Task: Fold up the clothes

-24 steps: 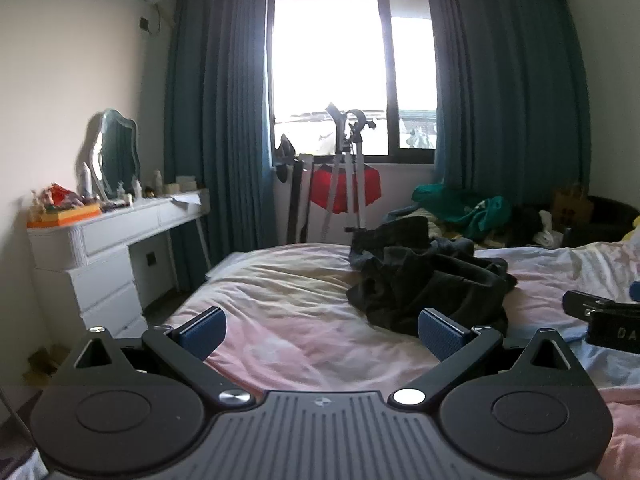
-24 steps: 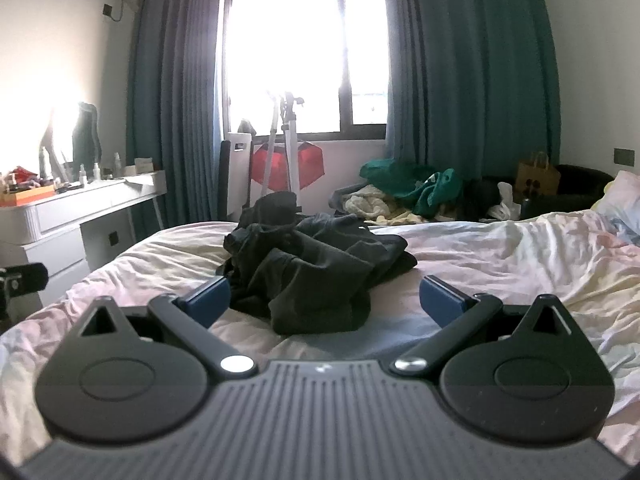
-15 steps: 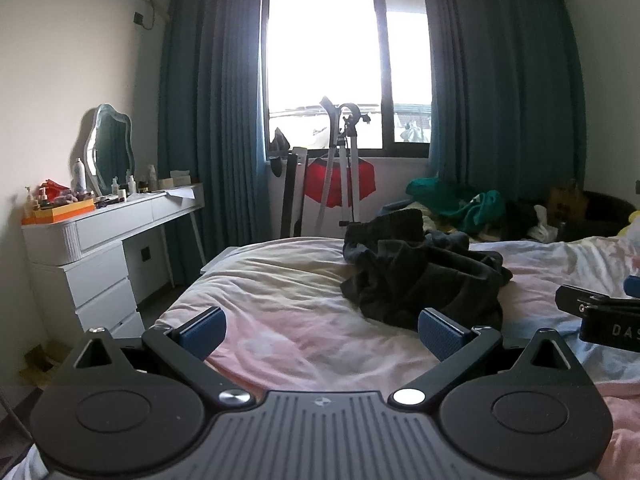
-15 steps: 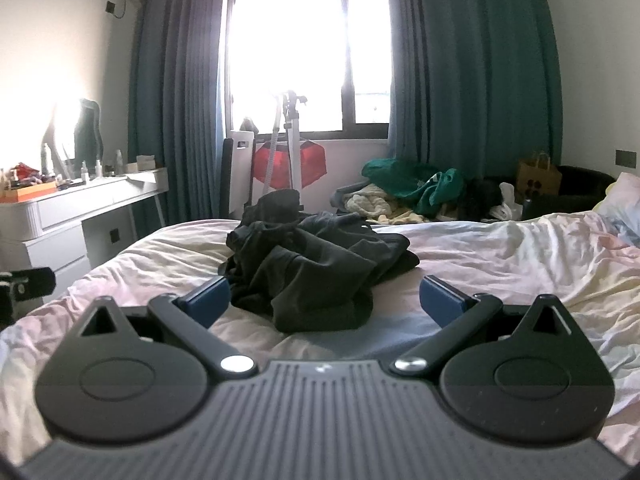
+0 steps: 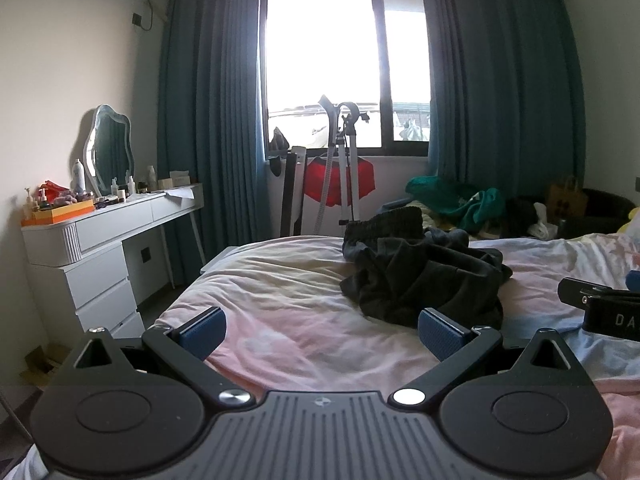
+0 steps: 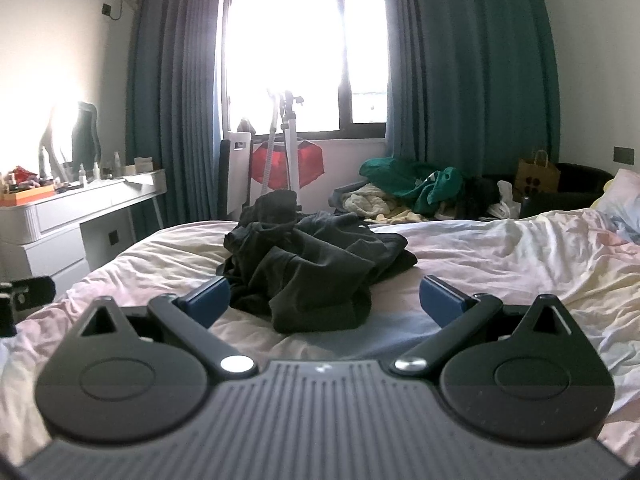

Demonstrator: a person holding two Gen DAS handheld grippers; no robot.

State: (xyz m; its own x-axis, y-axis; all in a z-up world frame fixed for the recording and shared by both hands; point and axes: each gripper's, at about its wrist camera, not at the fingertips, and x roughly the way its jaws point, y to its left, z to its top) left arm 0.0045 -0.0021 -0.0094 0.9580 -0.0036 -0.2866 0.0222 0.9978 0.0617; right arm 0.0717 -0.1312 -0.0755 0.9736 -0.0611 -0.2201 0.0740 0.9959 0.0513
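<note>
On the bed: a dark garment [image 6: 308,268] lies crumpled in a heap on the pale quilt [image 6: 500,264], bunched and not flat, with no tidy fold that we can see.
Left gripper [image 5: 322,330]: we hold it low over the quilt, jaws wide apart with nothing between them; the garment [image 5: 424,276] sits ahead and to its right, near the right pad [image 5: 440,336].
Right gripper [image 6: 324,300]: jaws wide apart too, empty, with the heap straight ahead between the two pads; from this angle we cannot tell whether they touch the cloth.
Change: over the last second the left view has swung and tipped a little, so the heap and the window [image 5: 344,68] sit slightly differently in it; the right view has barely moved. The garment keeps the same shape and place, and both pairs of jaws stay spread.
Meaning: we judge that we are lining up on the heap, not working it; as it lies, the garment would need spreading flat before any fold could hold.
Elsewhere: more clothes [image 6: 404,184] are piled beyond the bed, apart from our grippers.
</note>
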